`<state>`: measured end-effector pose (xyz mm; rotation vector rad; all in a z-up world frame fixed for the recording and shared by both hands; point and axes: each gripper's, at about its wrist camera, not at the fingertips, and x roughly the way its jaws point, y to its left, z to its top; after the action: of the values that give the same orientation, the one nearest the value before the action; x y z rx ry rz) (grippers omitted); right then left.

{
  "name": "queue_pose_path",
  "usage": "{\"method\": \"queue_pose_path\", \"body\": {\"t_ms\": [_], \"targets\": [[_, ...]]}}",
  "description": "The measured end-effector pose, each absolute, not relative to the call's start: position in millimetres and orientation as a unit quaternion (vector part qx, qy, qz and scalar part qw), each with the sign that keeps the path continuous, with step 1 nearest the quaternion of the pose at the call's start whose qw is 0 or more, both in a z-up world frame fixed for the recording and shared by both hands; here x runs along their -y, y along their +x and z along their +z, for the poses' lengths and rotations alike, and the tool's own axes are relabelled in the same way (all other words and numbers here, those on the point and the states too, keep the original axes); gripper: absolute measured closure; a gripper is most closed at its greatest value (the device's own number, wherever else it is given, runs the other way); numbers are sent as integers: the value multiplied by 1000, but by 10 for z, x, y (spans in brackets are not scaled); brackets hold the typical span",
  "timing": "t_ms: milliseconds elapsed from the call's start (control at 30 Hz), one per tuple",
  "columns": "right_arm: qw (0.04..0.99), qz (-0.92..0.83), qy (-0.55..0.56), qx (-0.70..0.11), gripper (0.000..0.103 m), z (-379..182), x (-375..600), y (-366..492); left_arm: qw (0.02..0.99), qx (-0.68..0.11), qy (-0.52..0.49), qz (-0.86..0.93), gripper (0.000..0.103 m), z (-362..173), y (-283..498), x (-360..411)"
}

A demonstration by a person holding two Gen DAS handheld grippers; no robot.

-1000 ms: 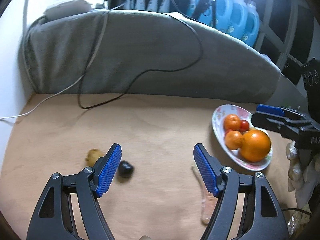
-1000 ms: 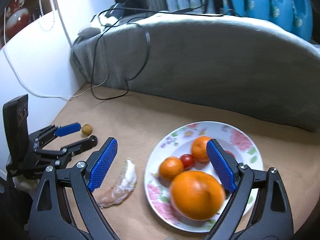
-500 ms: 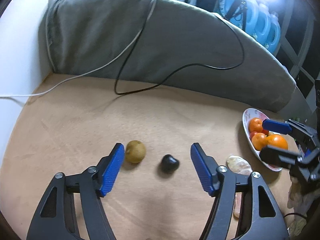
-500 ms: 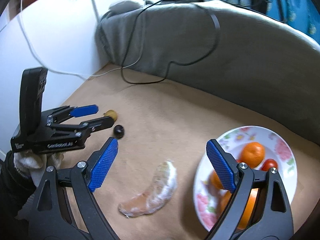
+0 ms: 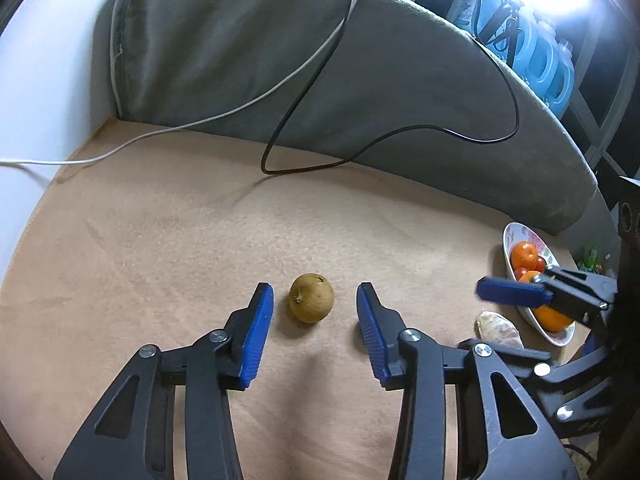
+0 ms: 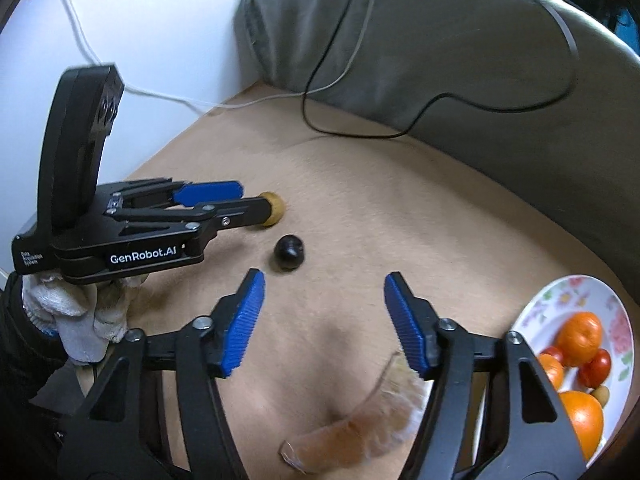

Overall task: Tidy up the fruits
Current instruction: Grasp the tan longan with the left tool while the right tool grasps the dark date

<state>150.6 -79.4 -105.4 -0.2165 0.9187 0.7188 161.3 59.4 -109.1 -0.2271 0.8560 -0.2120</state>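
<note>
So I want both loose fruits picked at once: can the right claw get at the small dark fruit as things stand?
Probably yes. The dark fruit lies just ahead of the right claw, whose jaws have just been closing yet stand wider than it; the left claw is beside it, around the brown fruit.

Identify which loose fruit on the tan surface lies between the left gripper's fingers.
The brown kiwi-like fruit: it lies between the left gripper's open, just-closing jaws, untouched. The small dark fruit lies outside them, nearer the right gripper.

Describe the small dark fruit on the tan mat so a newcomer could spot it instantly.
Start at the grey cushion behind the tan mat. On the mat, left of the floral plate, two small fruits lie close together. The small dark fruit is the glossy, near-black one, nearer the right gripper than its brown, matt neighbour, which lies at the left gripper's tips.
</note>
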Motion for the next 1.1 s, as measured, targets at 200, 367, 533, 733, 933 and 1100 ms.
{"method": "queue_pose_path", "body": {"t_ms": [200, 367, 533, 733, 933, 1100], "targets": [[818, 350, -121, -441, 55, -1135, 616, 1533, 894, -419, -113, -111, 66, -1136, 1636, -625], [813, 354, -133, -442, 59, -1184, 480, 1569, 892, -422, -114, -119, 68, -1166, 1677, -608], [809, 355, -138, -447, 66, -1259, 383, 1629, 889, -425, -115, -124, 74, -1204, 1724, -610], [807, 353, -144, -451, 72, -1317, 335, 1675, 888, -425, -121, -127, 79, -1230, 1745, -623], [805, 354, -148, -453, 79, -1373, 285, 1679, 888, -425, -121, -127, 79, -1227, 1712, -609], [806, 354, -142, -452, 79, -1362, 301, 1677, 890, -423, -120, -125, 79, -1216, 1691, -607]]}}
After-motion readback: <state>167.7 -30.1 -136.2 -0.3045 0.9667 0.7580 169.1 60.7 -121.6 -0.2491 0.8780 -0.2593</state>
